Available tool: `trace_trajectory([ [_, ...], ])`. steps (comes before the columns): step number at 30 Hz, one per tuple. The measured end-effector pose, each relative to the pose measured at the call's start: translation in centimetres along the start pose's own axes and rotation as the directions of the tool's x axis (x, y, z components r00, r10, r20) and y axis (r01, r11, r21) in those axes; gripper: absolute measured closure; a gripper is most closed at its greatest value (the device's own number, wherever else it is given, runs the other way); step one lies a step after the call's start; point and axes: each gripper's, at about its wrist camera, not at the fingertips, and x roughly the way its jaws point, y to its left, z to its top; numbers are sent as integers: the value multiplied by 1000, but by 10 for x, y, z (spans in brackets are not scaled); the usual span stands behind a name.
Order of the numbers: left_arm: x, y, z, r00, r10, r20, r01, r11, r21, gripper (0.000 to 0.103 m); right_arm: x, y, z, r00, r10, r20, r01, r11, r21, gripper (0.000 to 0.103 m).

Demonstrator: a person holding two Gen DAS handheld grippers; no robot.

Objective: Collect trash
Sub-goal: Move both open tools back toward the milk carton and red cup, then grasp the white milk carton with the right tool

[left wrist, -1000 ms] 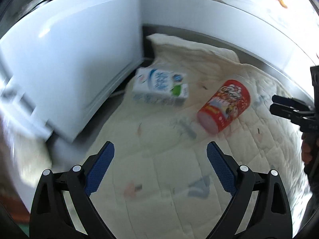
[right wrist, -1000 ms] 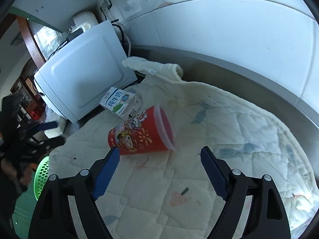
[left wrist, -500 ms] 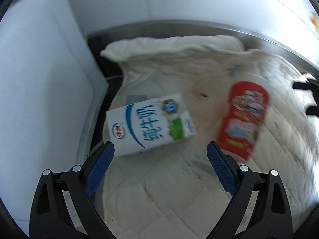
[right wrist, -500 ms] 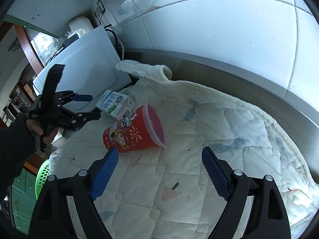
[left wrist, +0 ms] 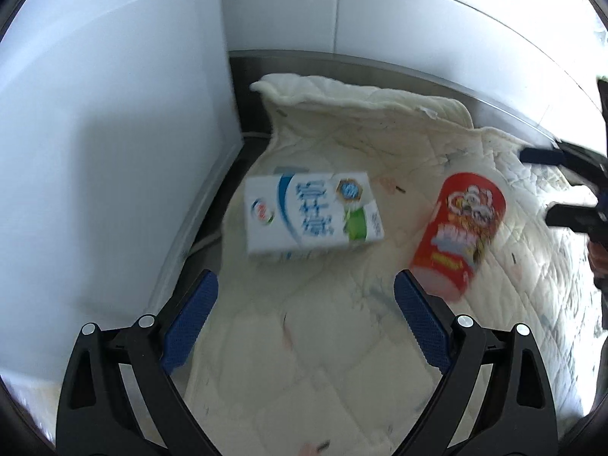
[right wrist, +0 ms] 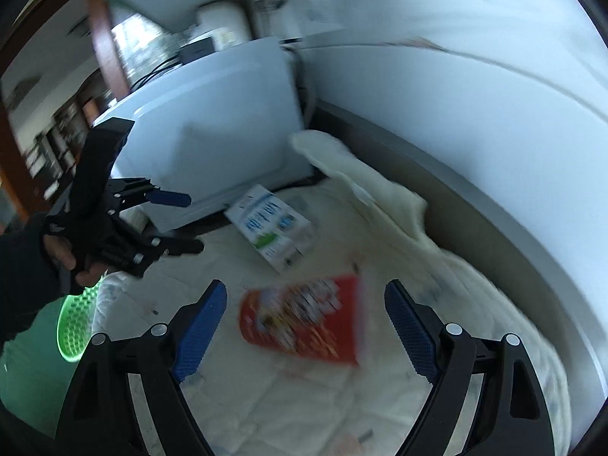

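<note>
A white and blue milk carton (left wrist: 309, 216) lies on its side on a cream quilted cloth (left wrist: 304, 361). A red printed paper cup (left wrist: 458, 233) lies on its side to the carton's right. My left gripper (left wrist: 306, 290) is open and empty, just short of the carton. In the right wrist view the cup (right wrist: 304, 323) lies between the tips of my open, empty right gripper (right wrist: 306, 300), the carton (right wrist: 273, 226) beyond it. The left gripper (right wrist: 178, 224) shows there at the left.
A white appliance (left wrist: 106, 144) stands close on the left of the carton, with a dark gap (left wrist: 212, 220) beside the cloth. A tiled wall (left wrist: 380, 15) and a steel ledge (left wrist: 380, 66) run behind. A green basket (right wrist: 76, 323) sits low at the left.
My left gripper has closed in on the milk carton and stays open. My right gripper has moved down onto the cup, which now lies between its fingers.
</note>
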Motion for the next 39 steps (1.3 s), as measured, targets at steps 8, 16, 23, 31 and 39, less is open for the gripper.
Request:
trace_trajectory([
  [8, -28, 17, -43, 1000, 12, 1, -12, 996, -87, 10, 63, 32, 44, 993, 53, -102, -71, 981, -179, 21],
  [16, -37, 25, -66, 1000, 15, -9, -16, 993, -120, 10, 116, 50, 62, 979, 22, -204, -85, 949, -304, 21],
  [23, -37, 29, -71, 1000, 14, -15, -16, 990, -139, 10, 154, 60, 67, 953, -37, -300, -88, 915, -393, 21],
  [31, -39, 25, -74, 1000, 3, -20, -6, 991, -135, 10, 192, 69, 70, 920, -126, -370, -67, 882, -466, 34],
  [39, -43, 7, -67, 1000, -27, 0, 27, 997, -70, 10, 156, 56, 72, 947, -60, -314, -69, 920, -385, 37],
])
